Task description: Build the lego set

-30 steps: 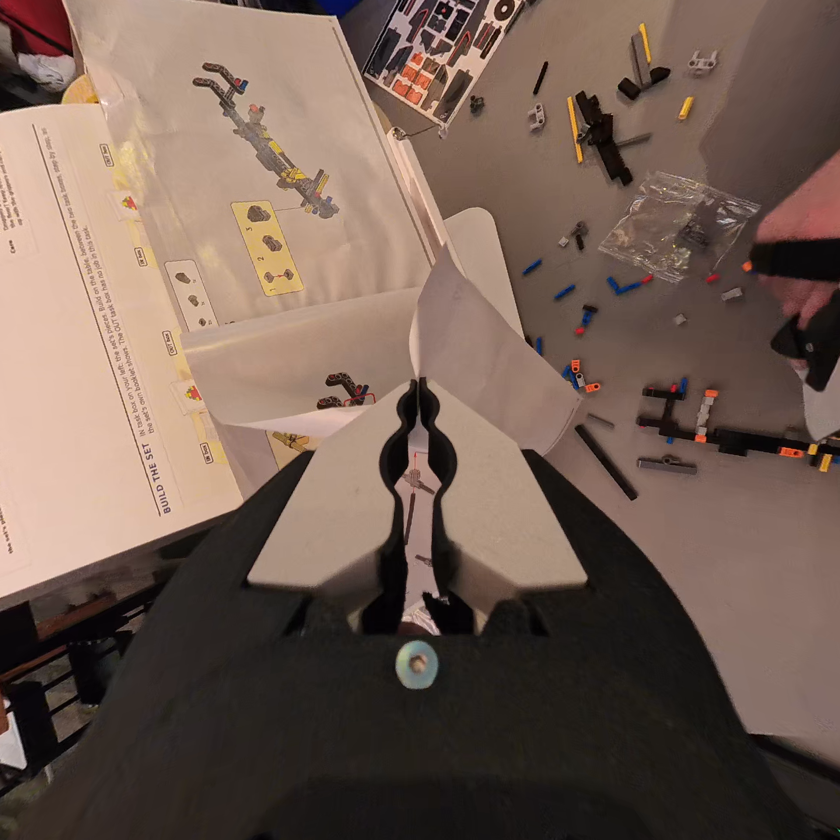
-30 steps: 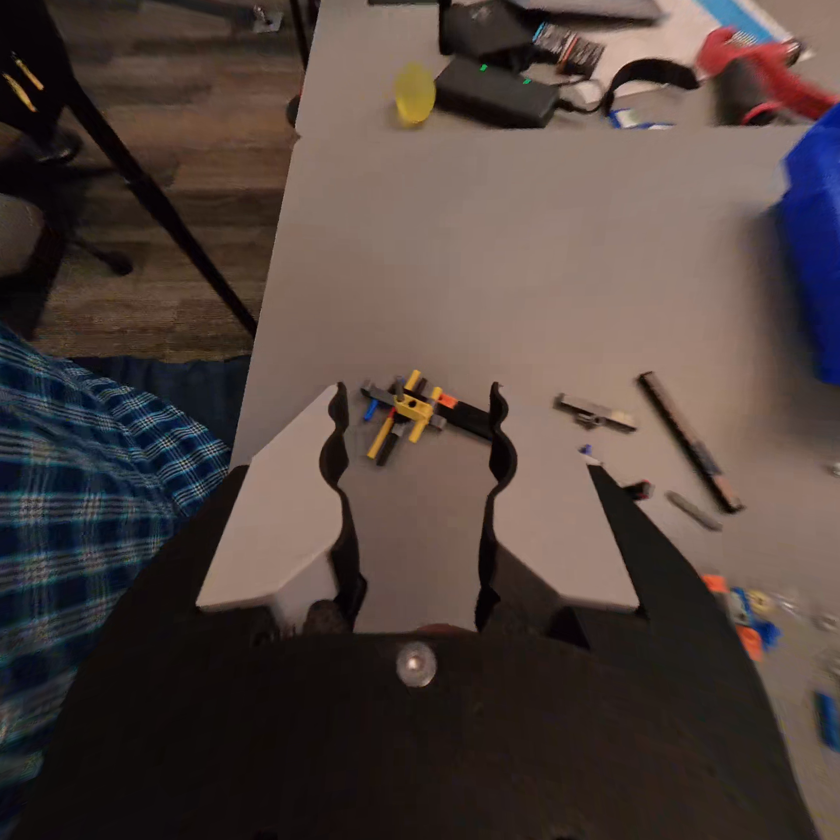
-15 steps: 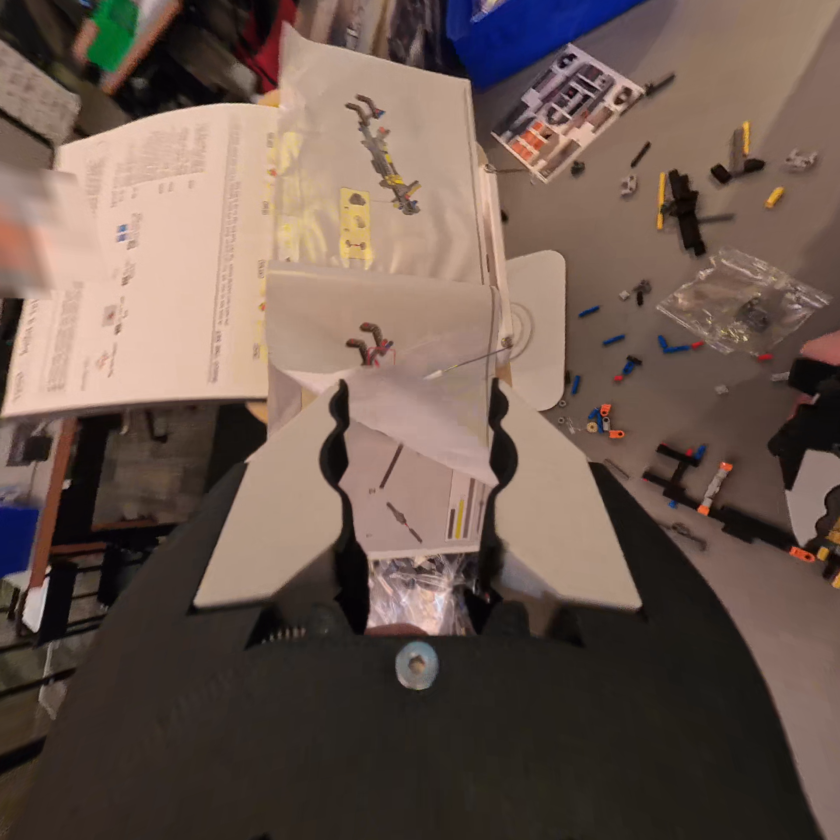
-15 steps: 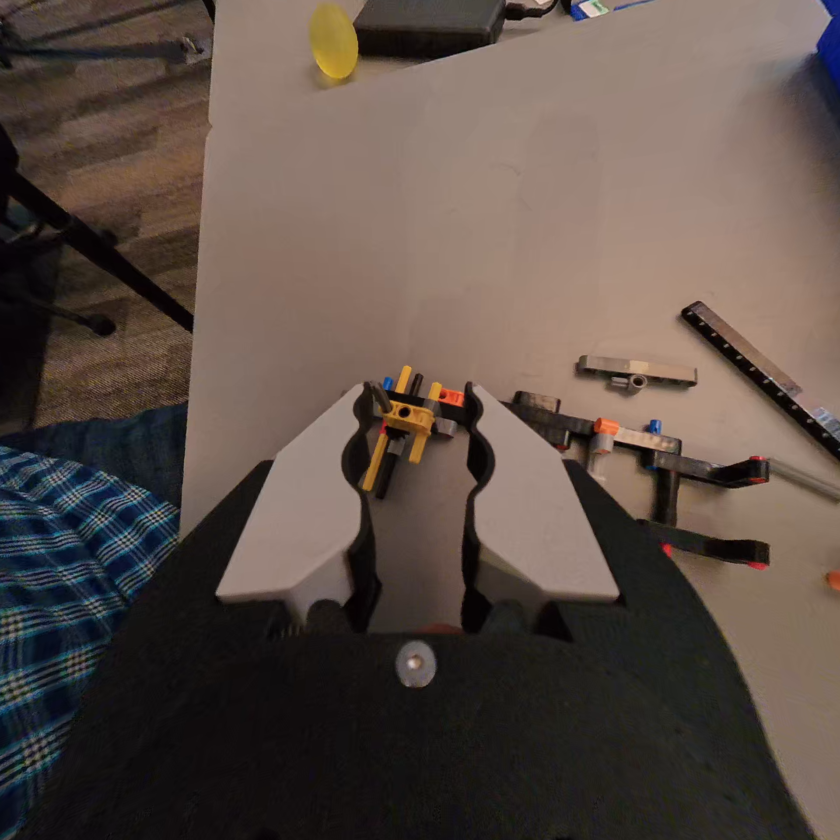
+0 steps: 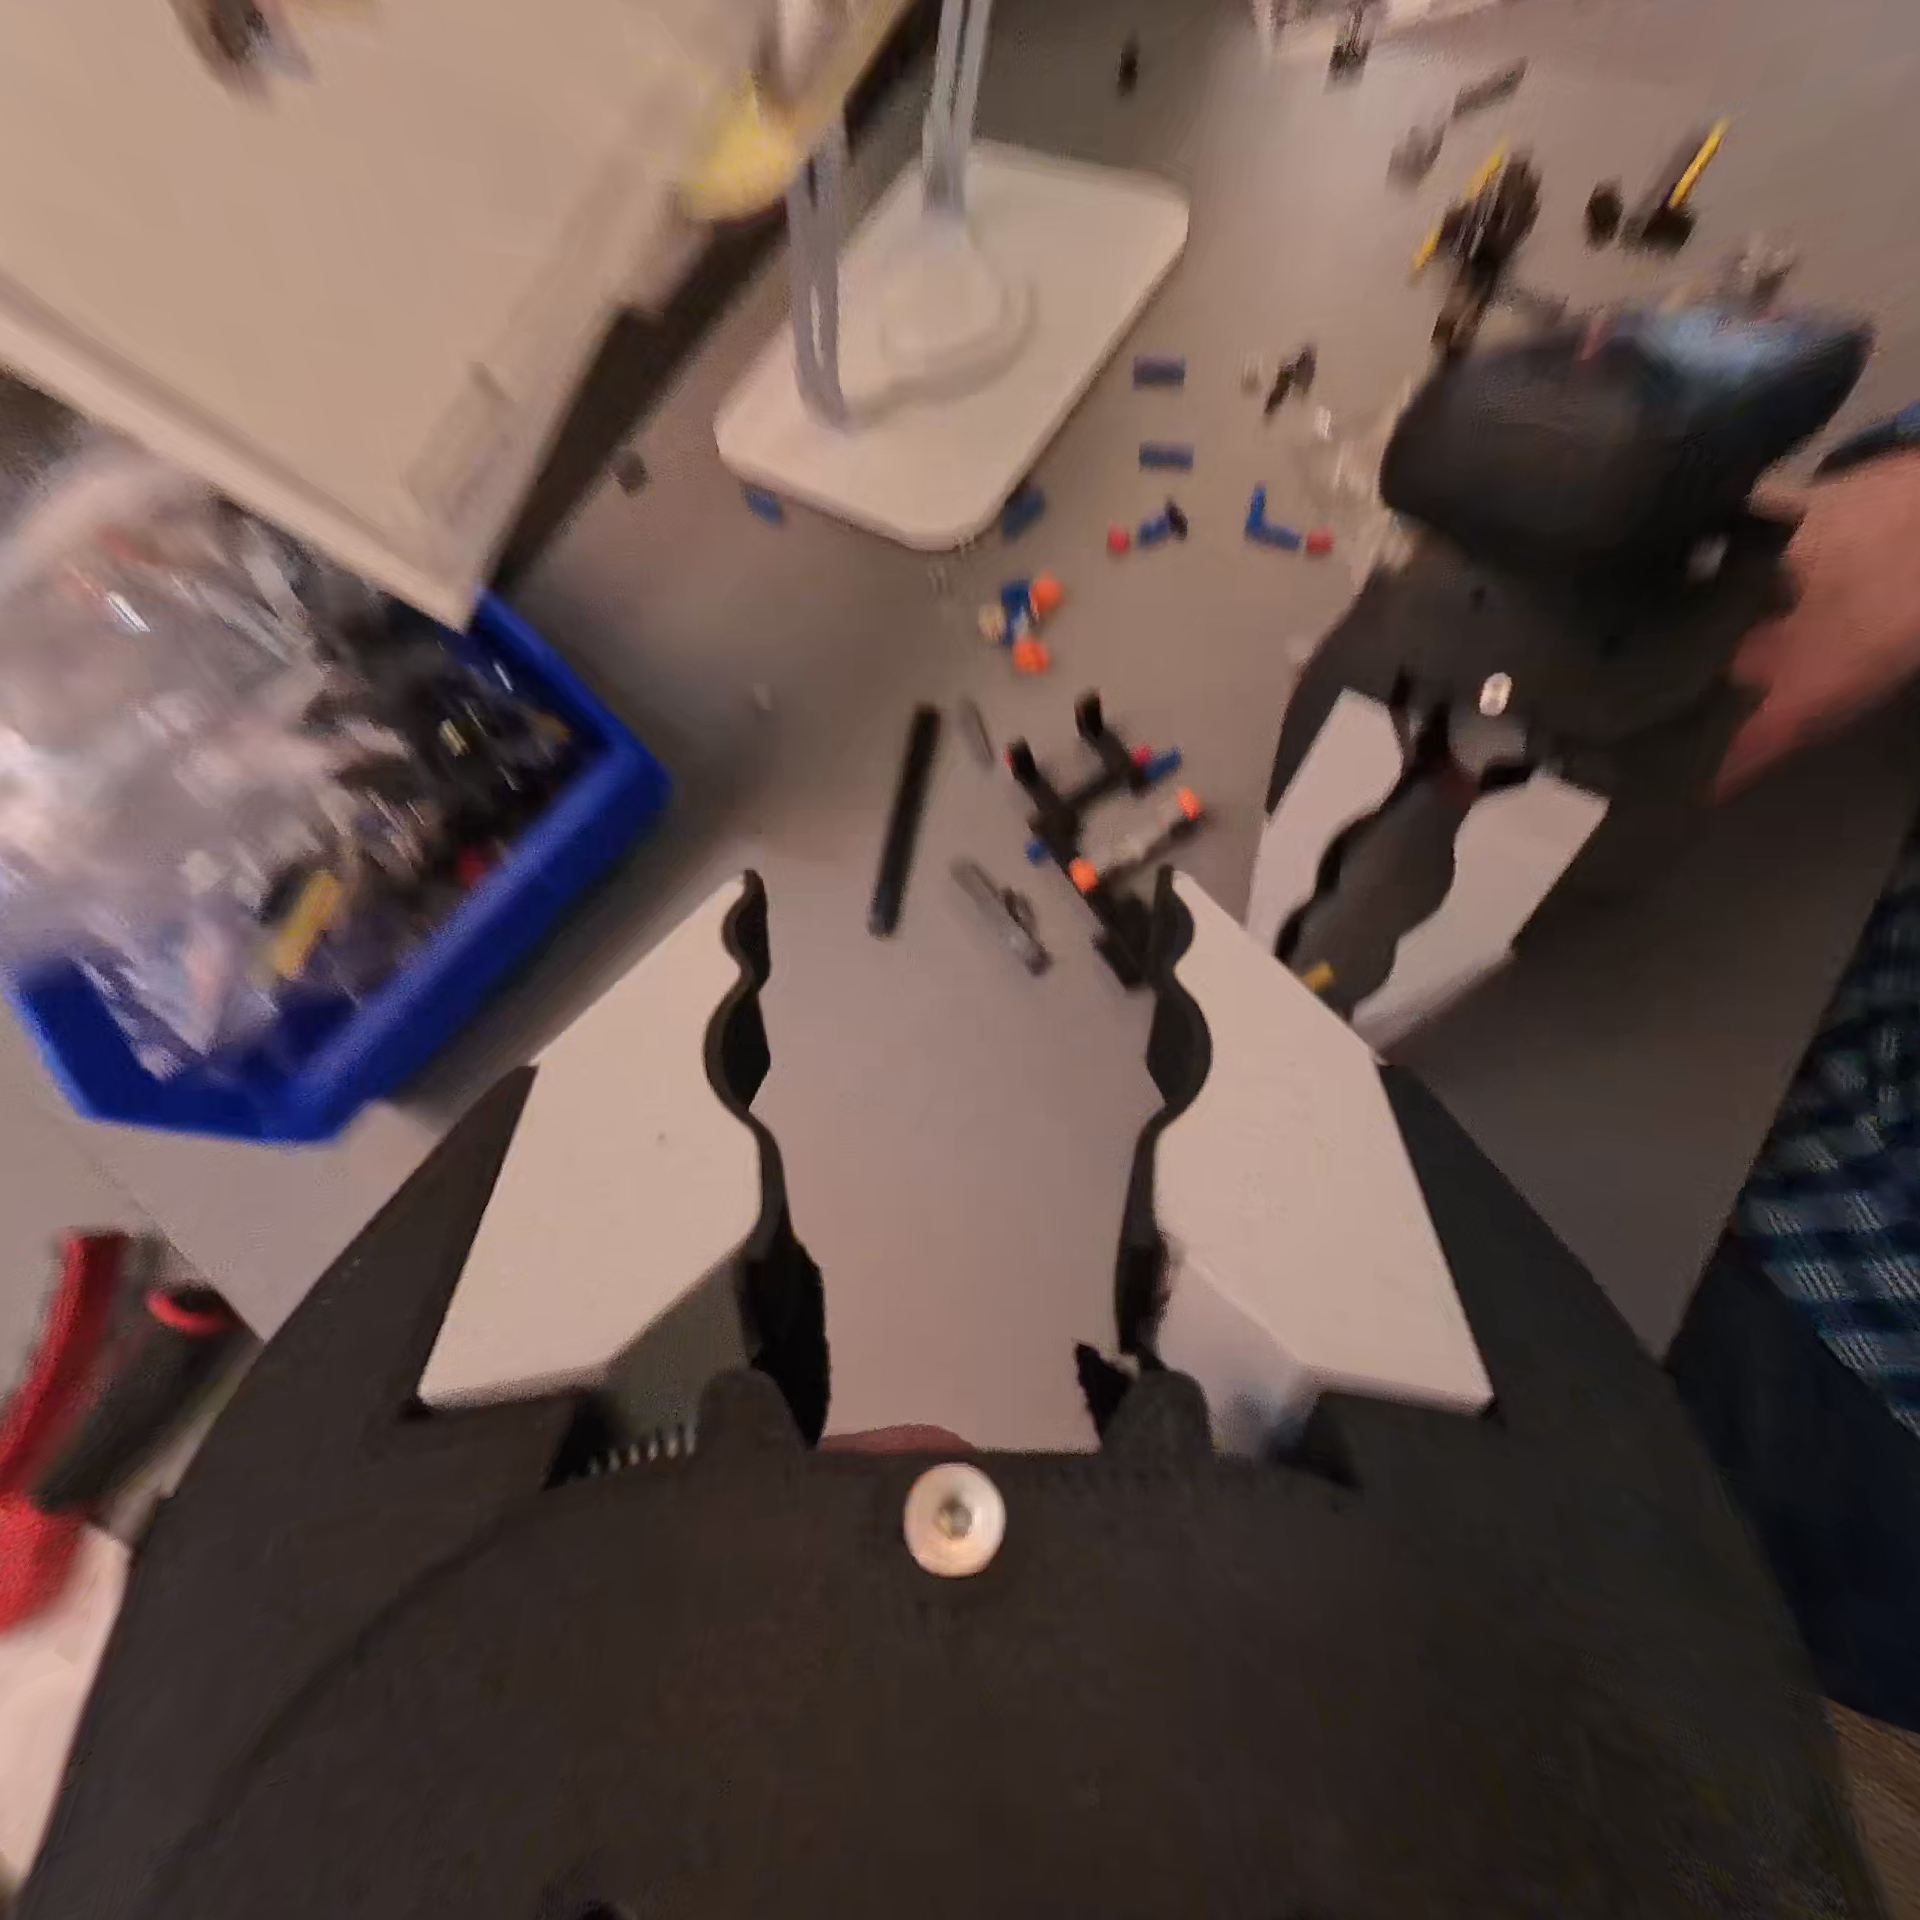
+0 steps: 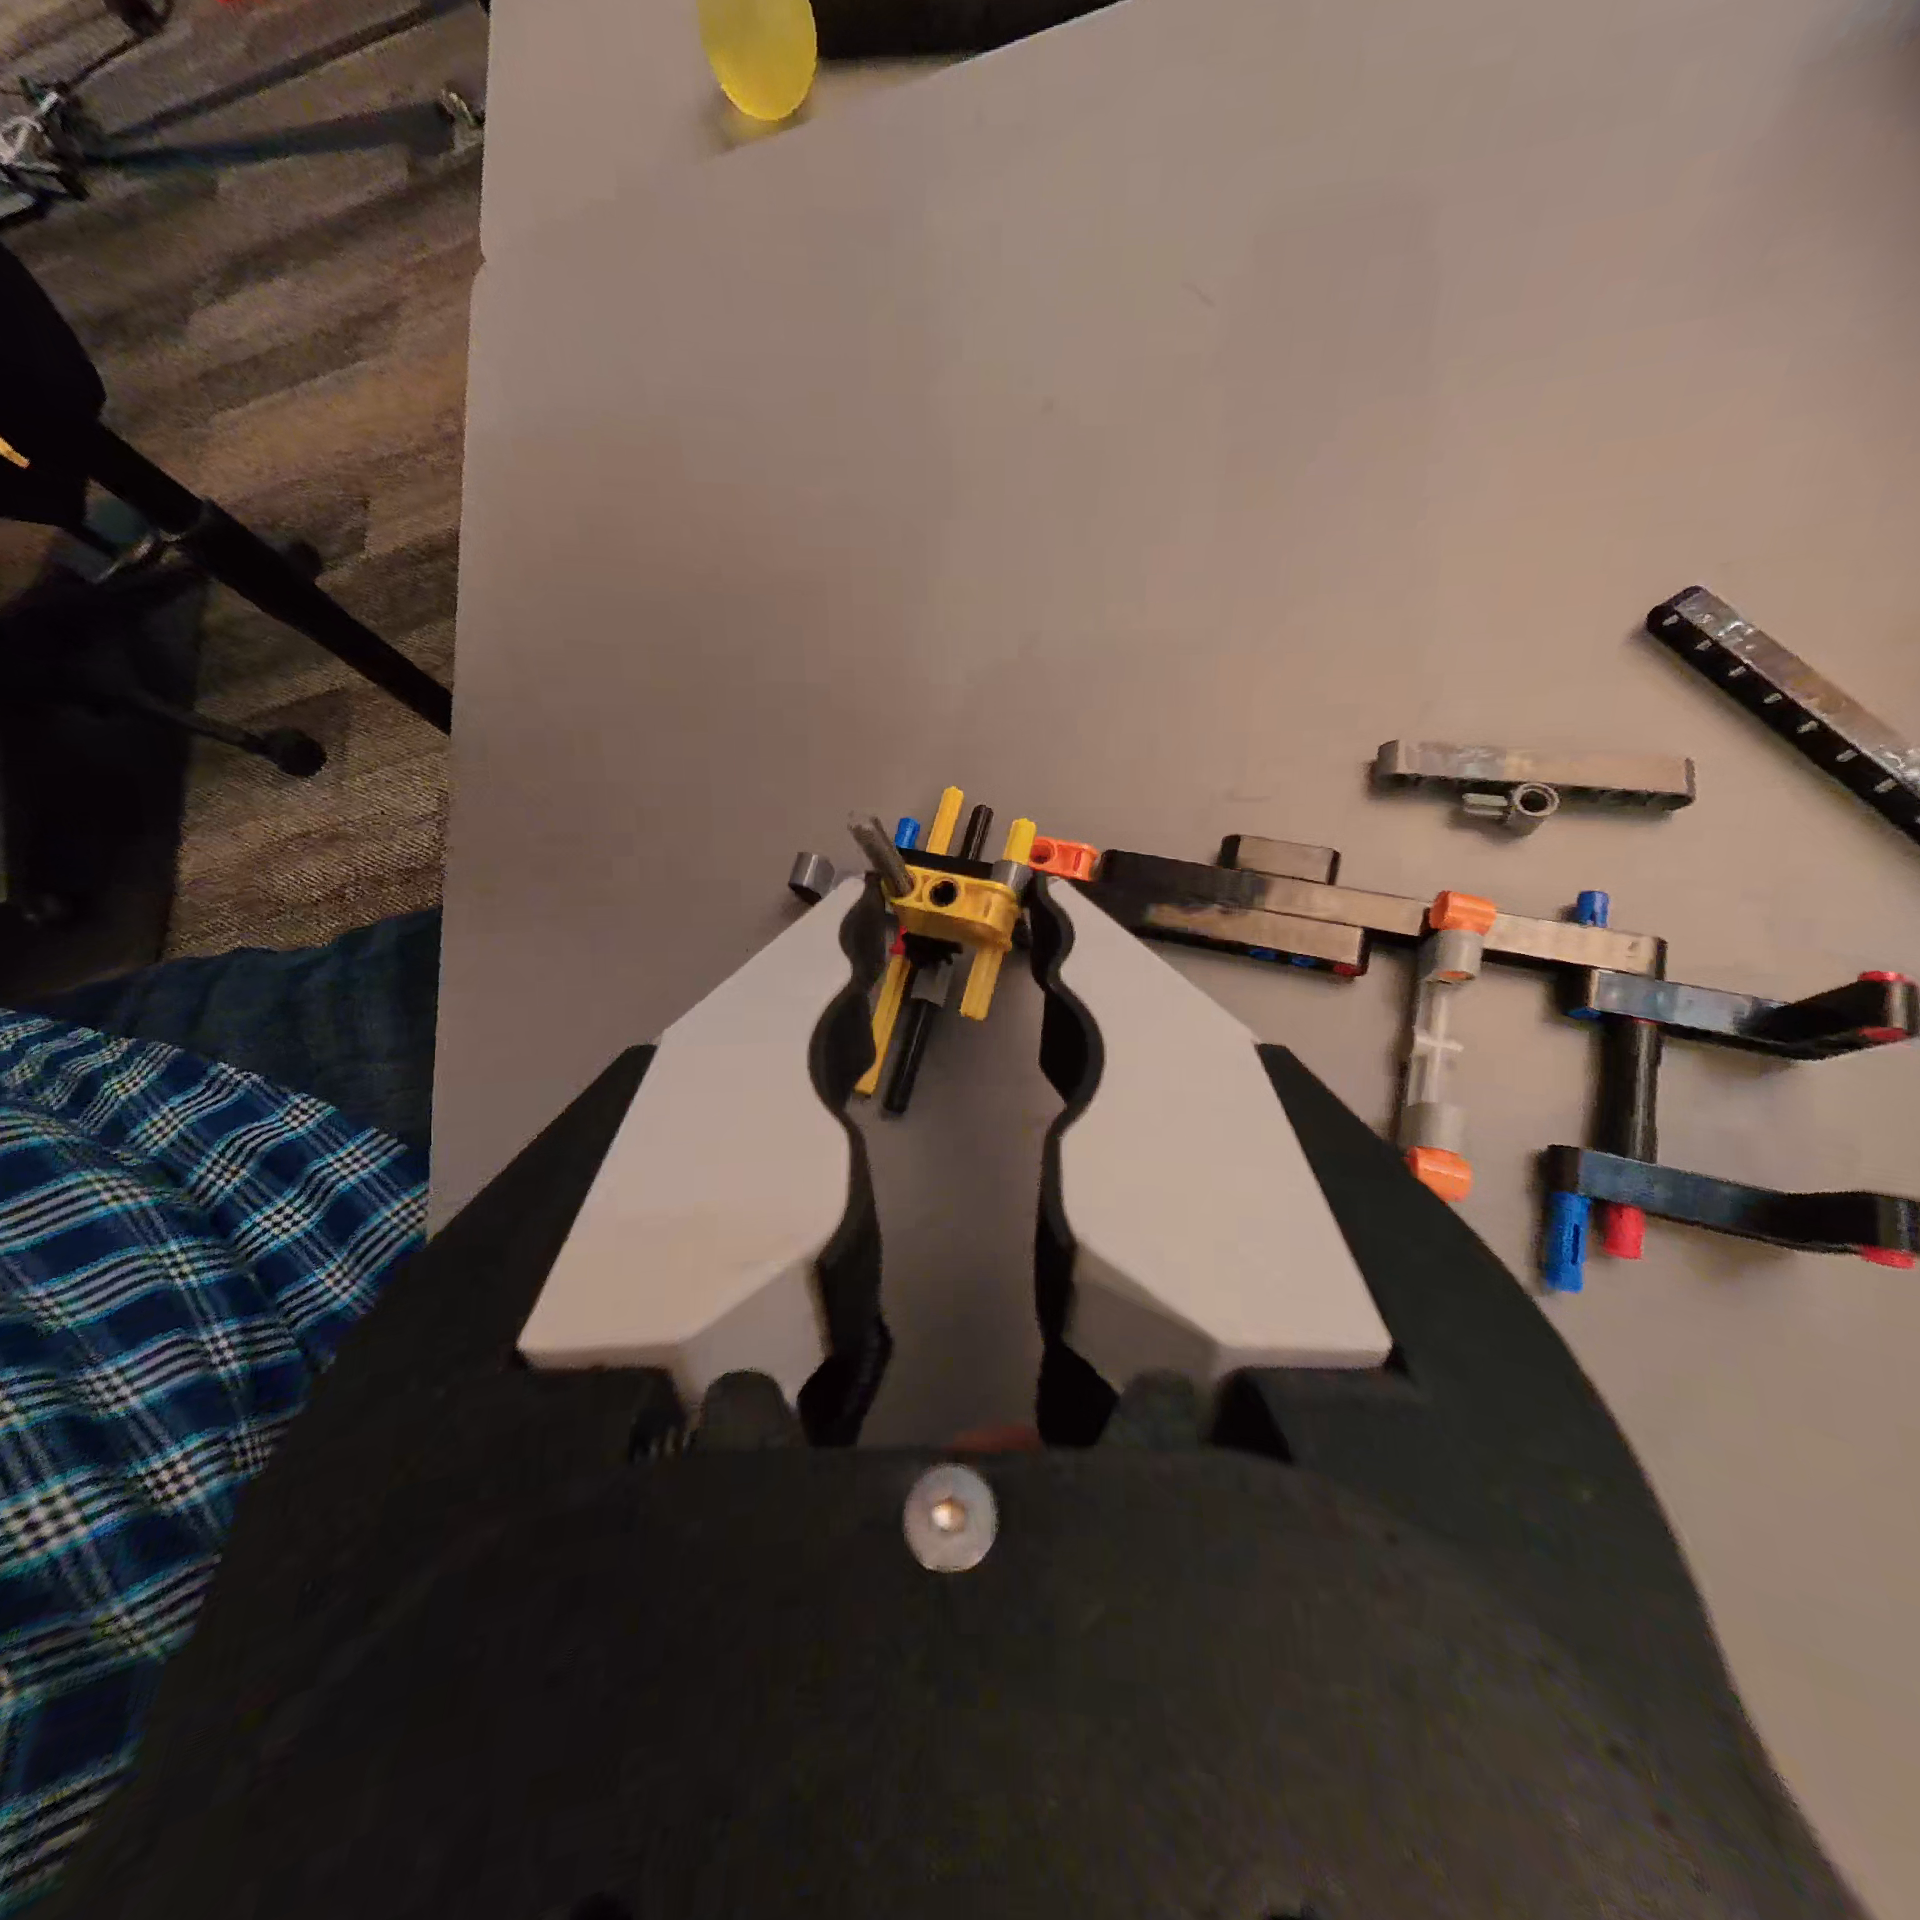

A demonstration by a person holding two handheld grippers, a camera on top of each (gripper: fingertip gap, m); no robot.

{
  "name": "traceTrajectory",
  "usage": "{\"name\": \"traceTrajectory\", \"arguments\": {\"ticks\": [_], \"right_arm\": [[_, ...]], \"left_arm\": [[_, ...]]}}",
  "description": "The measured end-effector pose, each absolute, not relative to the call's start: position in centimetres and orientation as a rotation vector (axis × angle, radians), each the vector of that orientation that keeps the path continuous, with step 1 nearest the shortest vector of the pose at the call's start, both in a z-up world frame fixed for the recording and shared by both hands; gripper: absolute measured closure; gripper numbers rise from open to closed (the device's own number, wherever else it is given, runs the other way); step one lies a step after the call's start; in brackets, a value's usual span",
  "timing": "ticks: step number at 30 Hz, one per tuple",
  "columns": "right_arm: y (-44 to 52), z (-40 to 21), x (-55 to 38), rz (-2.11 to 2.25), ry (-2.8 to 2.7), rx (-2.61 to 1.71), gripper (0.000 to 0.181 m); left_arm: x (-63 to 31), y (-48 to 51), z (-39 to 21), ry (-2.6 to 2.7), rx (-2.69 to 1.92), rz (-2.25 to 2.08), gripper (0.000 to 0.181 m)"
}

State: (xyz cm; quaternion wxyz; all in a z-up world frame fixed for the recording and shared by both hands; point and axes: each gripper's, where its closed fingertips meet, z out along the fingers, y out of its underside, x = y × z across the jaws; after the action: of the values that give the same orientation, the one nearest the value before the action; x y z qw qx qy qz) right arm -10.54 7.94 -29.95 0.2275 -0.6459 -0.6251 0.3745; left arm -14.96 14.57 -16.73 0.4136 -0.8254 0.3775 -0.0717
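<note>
The right tool (image 6: 951, 899) is sitting with tips straddling, not yet clamping, the yellow-and-black lego pin cluster (image 6: 951, 914) near the counter (image 6: 1039, 416) left edge, its long black beam assembly (image 6: 1351, 925) trailing rightward, while the left tool (image 5: 956, 894) is hanging wide apart, farther off.

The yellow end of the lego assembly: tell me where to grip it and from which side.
Judging by its pose, grip the yellow block across its two short side faces, coming in along the table from the near edge, as the right gripper does. Its rods run lengthwise between the fingers, so the sides stay free.

Grey table (image 6: 1143, 416); wood-look floor (image 6: 260, 312); dim warm light
</note>
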Motion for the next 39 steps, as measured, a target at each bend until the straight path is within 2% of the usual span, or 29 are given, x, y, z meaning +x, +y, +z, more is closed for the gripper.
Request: {"name": "traceTrajectory", "arguments": {"ticks": [8,15,20,22,30,39], "right_arm": [[8.7,-28.9,-9.9,1.263,-1.536,-1.874,0.156],[9.7,-27.6,-8.9,1.466,-1.364,-1.944,0.156],[10.3,-26.3,-8.4,1.641,-1.224,-1.968,0.155],[10.7,-25.7,-8.1,1.707,-1.181,-1.962,0.155],[10.6,-24.4,-6.9,1.899,-1.139,-1.88,0.156],[10.9,-24.5,-6.1,1.844,-1.175,-1.862,0.154]], "left_arm": [[-12.8,8.0,-28.1,0.774,-2.352,-0.541,0.105],[-9.1,5.9,-30.2,0.501,-2.393,-0.937,0.098],[-6.1,6.4,-28.3,0.243,-2.241,-1.34,0.095],[-5.8,7.1,-27.3,0.119,-2.147,-1.48,0.101],[-3.3,7.8,-25.8,-0.03,-1.951,-1.758,0.148],[-3.1,8.0,-25.9,-0.019,-1.935,-1.699,0.152]]}}
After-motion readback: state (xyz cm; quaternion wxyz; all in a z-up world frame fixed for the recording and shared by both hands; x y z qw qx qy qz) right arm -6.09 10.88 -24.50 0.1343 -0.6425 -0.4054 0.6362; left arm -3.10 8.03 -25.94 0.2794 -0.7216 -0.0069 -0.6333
